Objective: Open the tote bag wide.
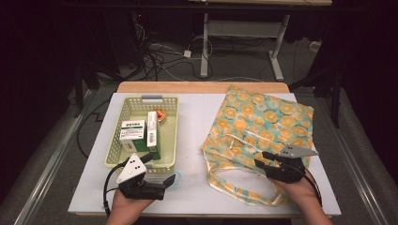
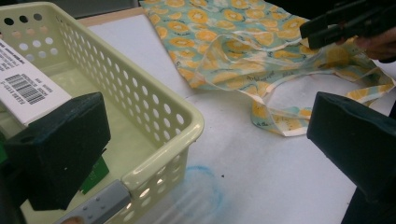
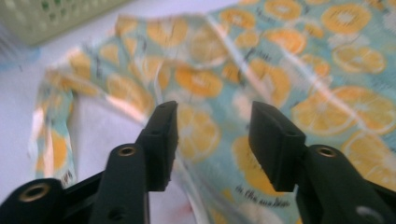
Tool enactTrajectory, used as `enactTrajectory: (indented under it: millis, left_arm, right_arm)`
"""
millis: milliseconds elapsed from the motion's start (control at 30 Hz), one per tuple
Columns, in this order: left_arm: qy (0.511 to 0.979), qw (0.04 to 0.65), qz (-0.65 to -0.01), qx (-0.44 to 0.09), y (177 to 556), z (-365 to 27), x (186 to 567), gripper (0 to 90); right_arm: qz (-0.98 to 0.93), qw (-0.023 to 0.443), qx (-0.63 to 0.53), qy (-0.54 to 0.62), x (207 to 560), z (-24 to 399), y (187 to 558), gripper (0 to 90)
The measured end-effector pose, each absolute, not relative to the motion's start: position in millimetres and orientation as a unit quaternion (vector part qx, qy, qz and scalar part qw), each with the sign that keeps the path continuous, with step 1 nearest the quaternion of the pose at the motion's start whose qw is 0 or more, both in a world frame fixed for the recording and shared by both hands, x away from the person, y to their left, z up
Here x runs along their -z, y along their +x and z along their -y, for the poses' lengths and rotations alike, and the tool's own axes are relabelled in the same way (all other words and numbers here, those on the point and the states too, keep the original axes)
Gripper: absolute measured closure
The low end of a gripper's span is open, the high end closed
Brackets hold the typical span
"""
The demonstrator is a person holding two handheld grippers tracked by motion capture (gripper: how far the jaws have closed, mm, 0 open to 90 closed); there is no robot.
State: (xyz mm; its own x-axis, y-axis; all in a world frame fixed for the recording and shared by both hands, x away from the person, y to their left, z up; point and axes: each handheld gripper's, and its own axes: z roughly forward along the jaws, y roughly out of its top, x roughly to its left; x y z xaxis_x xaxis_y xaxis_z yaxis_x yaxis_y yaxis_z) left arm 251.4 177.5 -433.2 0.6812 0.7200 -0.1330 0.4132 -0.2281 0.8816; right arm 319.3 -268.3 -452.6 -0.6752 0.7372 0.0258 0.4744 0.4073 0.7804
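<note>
Currently: right gripper [image 3: 212, 140] stood part open above bag [image 1: 263, 122], gripping nothing; left gripper [image 2: 205, 154] wide, straddling basket [image 1: 117, 140] rim.

High view: table [image 1: 197, 140] evenly lit from above; surrounding room near black; shadows soft, short; image slightly soft; no glare. Left gripper view: sharp mid-distance; near basket [image 2: 154, 135] corner and blue smudge [image 2: 201, 186] blurred. Right gripper view: patterned bag [image 3: 280, 70] smeared by motion blur; black jaws crisp.

A white table [image 1: 197, 136] carries a perforated basket [image 1: 123, 140] and an orange-print bag [image 1: 263, 122].
</note>
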Motion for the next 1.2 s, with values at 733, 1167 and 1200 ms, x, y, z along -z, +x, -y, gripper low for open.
enactTrajectory:
  millis: [733, 1167, 1200]
  left_arm:
    - [0.772, 0.497, -0.367, -0.15, 252.6, -175.4, 435.1, 0.0]
    - [0.772, 0.497, -0.366, -0.151, 251.9, -175.7, 434.0, 0.0]
    - [0.772, 0.497, -0.366, -0.151, 251.9, -175.7, 433.9, 0.0]
  right_arm:
    - [-0.852, 0.183, -0.337, 0.355, 470.9, 256.8, 331.2, 53.3]
    - [-0.846, 0.177, -0.34, 0.372, 472.1, 268.6, 333.9, 76.5]
    - [-0.847, 0.172, -0.339, 0.372, 473.6, 268.9, 334.6, 78.2]
